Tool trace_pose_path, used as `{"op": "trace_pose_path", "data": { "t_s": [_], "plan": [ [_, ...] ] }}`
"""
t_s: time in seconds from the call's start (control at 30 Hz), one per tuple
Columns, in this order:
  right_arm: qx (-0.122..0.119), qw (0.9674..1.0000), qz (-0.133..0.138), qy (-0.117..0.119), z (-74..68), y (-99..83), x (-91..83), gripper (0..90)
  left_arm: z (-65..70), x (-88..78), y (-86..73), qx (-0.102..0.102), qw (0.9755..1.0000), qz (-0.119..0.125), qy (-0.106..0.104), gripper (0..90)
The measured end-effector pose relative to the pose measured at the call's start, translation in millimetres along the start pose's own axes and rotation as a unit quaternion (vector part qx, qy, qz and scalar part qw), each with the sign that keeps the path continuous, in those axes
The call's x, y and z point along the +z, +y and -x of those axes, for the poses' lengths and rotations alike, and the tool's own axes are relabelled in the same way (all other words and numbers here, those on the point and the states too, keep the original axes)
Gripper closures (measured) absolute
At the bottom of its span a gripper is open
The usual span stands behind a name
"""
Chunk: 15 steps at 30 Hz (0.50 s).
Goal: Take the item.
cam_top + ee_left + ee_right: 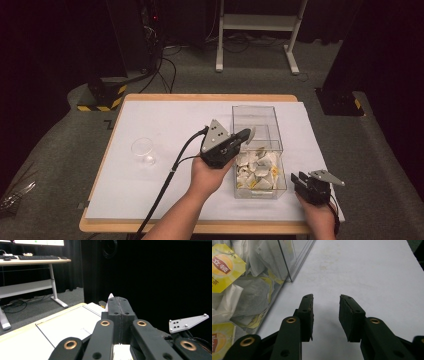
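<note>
Left tongs [245, 134] pinch tea bag [110, 298]; yellow tags [223, 267] beside parted right tongs [326, 315].

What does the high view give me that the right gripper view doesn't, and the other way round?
High view alone: the glass cup left of the clear box, and the left hand-held gripper shut on a tea bag above the box. Right gripper view alone: the yellow printed tags on the tea bags, close up, and the gap between its open jaws. Both: the box of tea bags, the white table cover and the right hand-held gripper.
</note>
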State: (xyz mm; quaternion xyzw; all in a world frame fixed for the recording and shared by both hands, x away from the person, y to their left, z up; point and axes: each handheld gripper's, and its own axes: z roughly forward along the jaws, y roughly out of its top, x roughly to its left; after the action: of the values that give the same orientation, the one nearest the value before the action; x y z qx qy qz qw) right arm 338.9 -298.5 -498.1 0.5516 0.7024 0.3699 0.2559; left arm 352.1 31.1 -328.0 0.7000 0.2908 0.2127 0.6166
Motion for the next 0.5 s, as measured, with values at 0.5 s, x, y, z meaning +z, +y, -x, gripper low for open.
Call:
{"op": "trace_pose_path", "data": {
  "t_s": [0.5],
  "plan": [
    [0.000, 1.0000, -0.002, -0.001, -0.4, 0.0, 0.4, 64.4, -6.0, -10.2, 9.7, 0.002, 0.9999, 0.015, 0.007, 90.0]
  ]
}}
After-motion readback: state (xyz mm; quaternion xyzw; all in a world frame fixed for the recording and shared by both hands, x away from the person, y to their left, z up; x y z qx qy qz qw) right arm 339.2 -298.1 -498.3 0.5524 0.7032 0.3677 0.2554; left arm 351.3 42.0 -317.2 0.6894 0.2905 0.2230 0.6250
